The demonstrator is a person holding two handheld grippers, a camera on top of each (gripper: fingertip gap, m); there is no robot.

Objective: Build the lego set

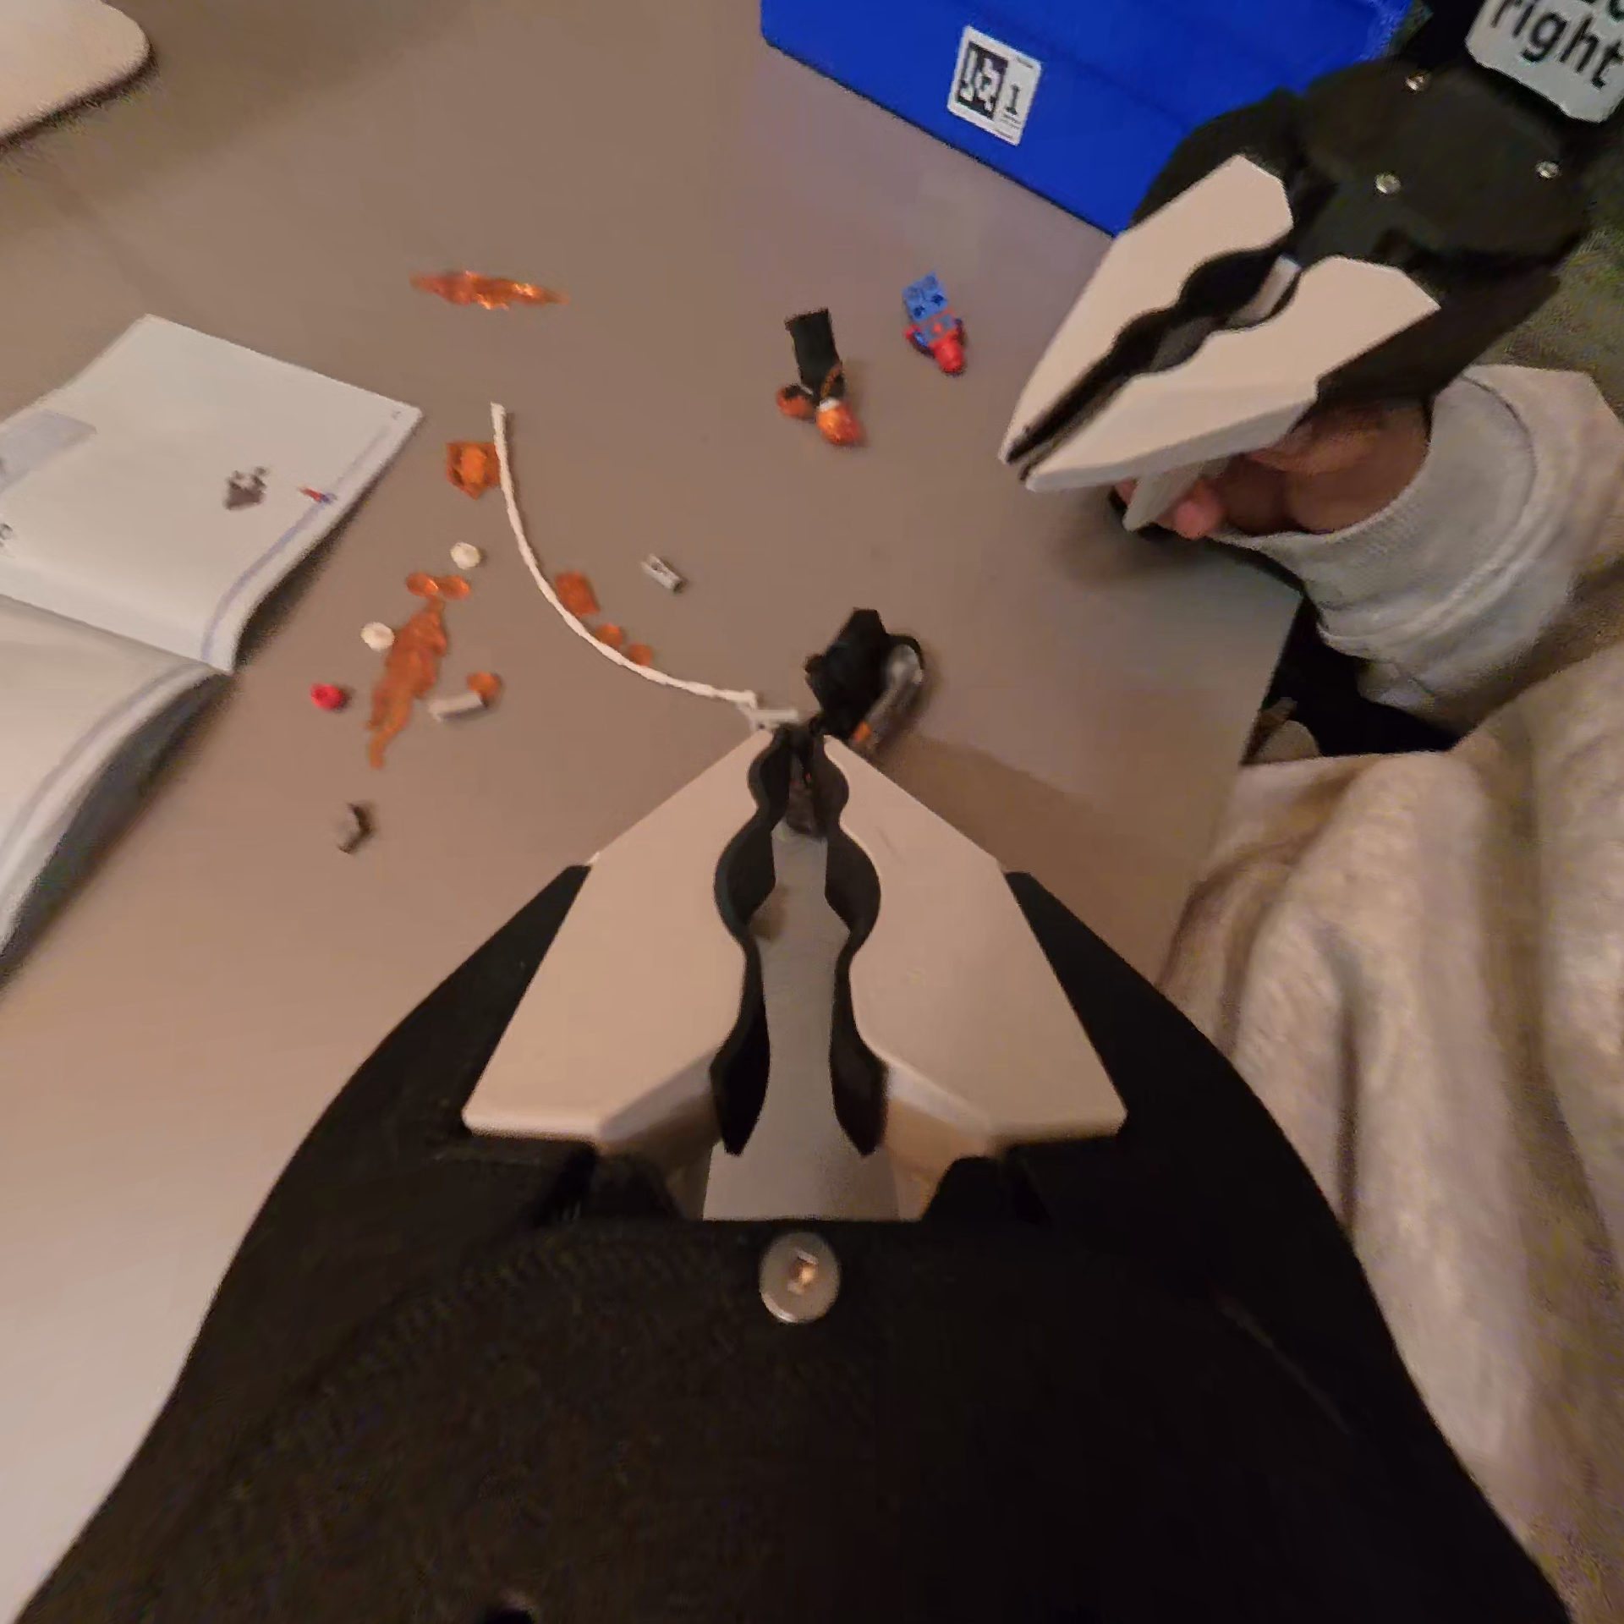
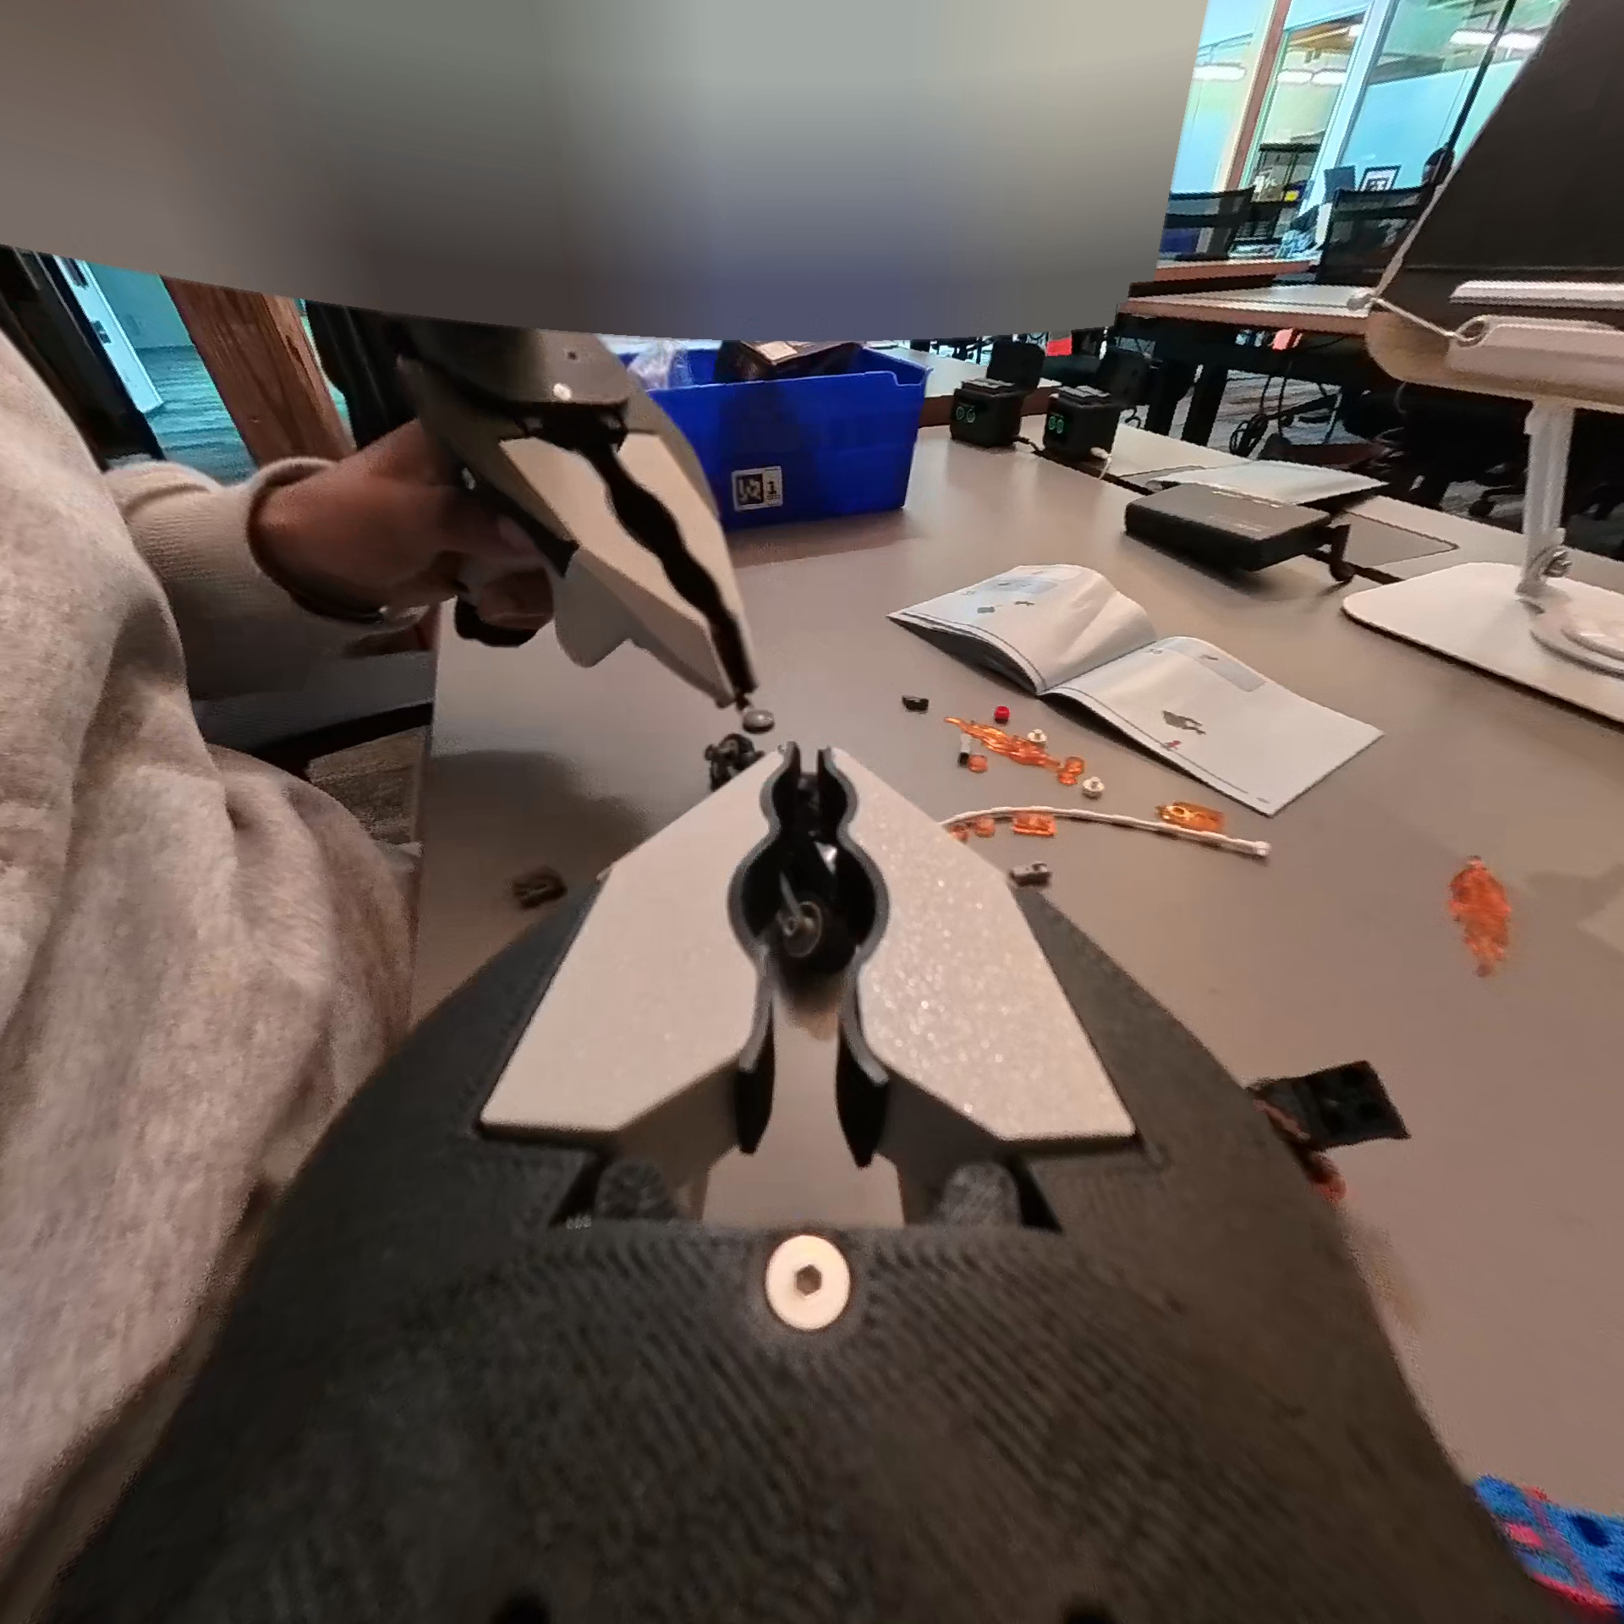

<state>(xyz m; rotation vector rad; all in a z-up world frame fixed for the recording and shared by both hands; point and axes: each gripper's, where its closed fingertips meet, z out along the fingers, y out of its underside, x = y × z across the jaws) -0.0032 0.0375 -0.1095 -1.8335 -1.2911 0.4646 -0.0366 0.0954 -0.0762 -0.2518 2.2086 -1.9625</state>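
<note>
My left gripper [image 1: 791, 747] is shut at the tips on a small black lego assembly [image 1: 857, 672] with a grey wheel, held low over the grey table [image 1: 703, 220] near its right edge. A white string [image 1: 545, 580] runs from that spot across the table. In the right wrist view the left gripper [image 2: 740, 696] points down at the same assembly [image 2: 729, 756]. My right gripper [image 2: 804, 757] is shut on a black wheel piece [image 2: 800, 918] that sits in the round hollow between its jaws. It also shows at the upper right of the left wrist view [image 1: 1024, 461], raised and apart from the left one.
Loose orange flame parts [image 1: 409, 668] and small studs lie left of the string. A black-orange figure [image 1: 817, 369] and a blue-red figure [image 1: 933, 325] stand farther back. An open booklet [image 1: 176, 492] lies left, a blue bin [image 1: 1098, 88] behind. A monitor stand [image 2: 1494, 615] is far right. Tip to tip, the grippers are about 8 cm apart.
</note>
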